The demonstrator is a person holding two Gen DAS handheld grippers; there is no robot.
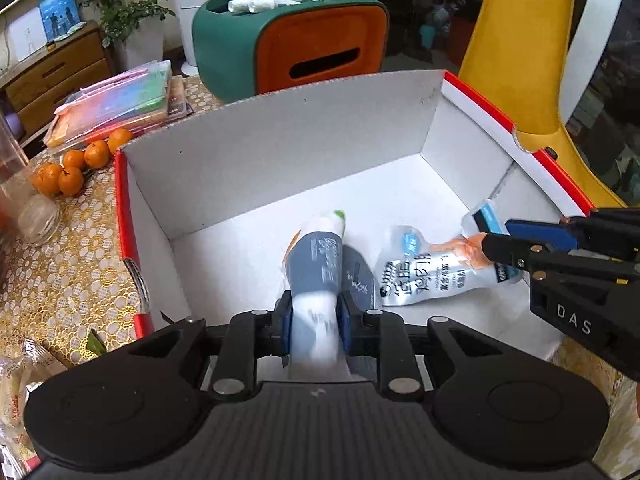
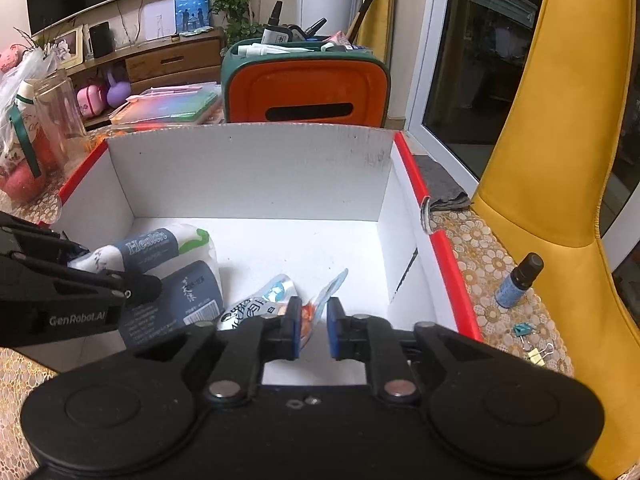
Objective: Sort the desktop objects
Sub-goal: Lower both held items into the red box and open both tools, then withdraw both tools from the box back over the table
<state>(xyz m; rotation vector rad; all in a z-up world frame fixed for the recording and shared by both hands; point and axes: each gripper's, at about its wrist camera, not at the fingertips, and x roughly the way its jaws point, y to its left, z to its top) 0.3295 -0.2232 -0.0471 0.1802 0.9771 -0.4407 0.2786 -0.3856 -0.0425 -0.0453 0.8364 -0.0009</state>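
A white cardboard box (image 1: pixel 280 132) with red rims fills both views. My left gripper (image 1: pixel 315 314) is shut on a white and grey-blue tissue pack (image 1: pixel 318 256), holding it tilted just above the box floor. The right wrist view shows the same gripper (image 2: pixel 116 270) and pack (image 2: pixel 160 242) at the left. A darker pack (image 2: pixel 180 304) lies under it. A silver snack pouch (image 1: pixel 416 276) rests on the floor. My right gripper (image 2: pixel 314 322) stands open with the pouch's (image 2: pixel 256 304) raised corner loose between its pads. It enters the left wrist view (image 1: pixel 496 240) from the right.
Behind the box (image 2: pixel 248 168) stands a green and orange organiser (image 1: pixel 320 48) full of pens and tubes. Tangerines (image 1: pixel 76 168), colourful cases (image 1: pixel 120 104) and a glass jar (image 1: pixel 38 216) lie left. A small blue bottle (image 2: pixel 516 284) and binder clips (image 2: pixel 532 344) lie right, beside a yellow chair (image 2: pixel 560 160).
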